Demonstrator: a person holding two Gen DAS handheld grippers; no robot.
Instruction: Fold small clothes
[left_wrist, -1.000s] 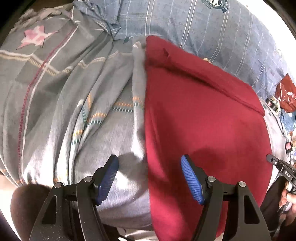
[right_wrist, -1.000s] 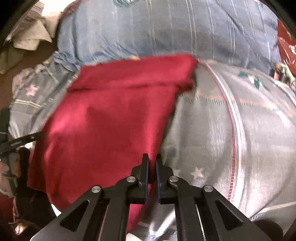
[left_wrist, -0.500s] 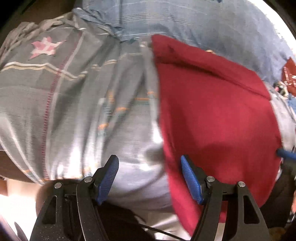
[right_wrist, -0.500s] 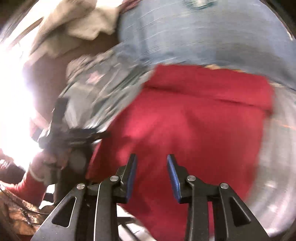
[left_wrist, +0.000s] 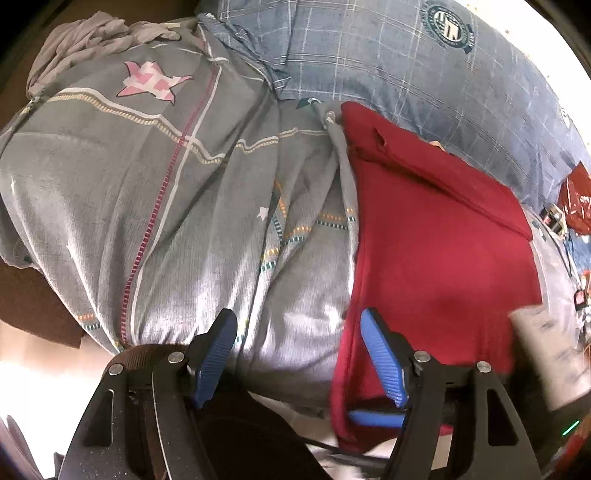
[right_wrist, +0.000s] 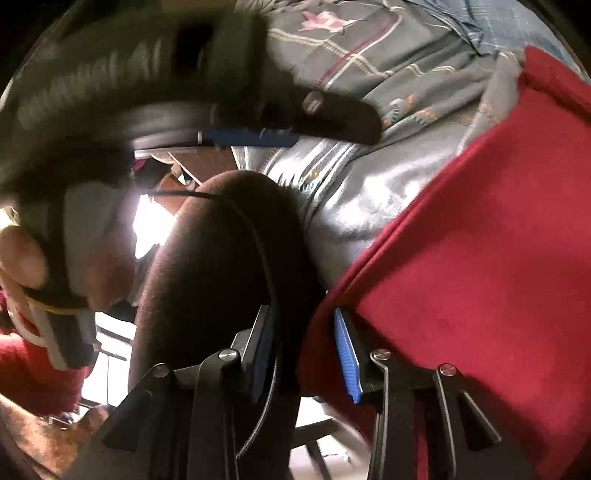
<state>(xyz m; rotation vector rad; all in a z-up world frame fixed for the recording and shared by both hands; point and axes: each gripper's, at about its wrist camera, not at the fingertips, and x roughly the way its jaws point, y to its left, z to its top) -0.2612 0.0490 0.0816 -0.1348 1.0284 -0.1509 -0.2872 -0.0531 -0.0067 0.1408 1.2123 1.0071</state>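
A dark red garment (left_wrist: 436, 251) lies flat on the grey patterned bed sheet (left_wrist: 184, 206), its near edge hanging over the bed's front. My left gripper (left_wrist: 299, 354) is open and empty above the sheet, just left of the garment's left edge. My right gripper (right_wrist: 306, 354) is open at the garment's near left corner (right_wrist: 461, 295); the red hem lies by its right pad (right_wrist: 347, 354). The other gripper shows blurred at the upper left of the right wrist view (right_wrist: 251, 136).
A blue plaid pillow (left_wrist: 406, 59) lies behind the garment. A grey cloth heap (left_wrist: 85, 40) sits at the bed's far left corner. A red packet (left_wrist: 576, 199) and small items lie at the right. My dark trouser knee (right_wrist: 221, 266) is below the bed edge.
My right gripper let go, opened and swung left and down to the garment's near left corner. The left gripper stayed open and shifted slightly.
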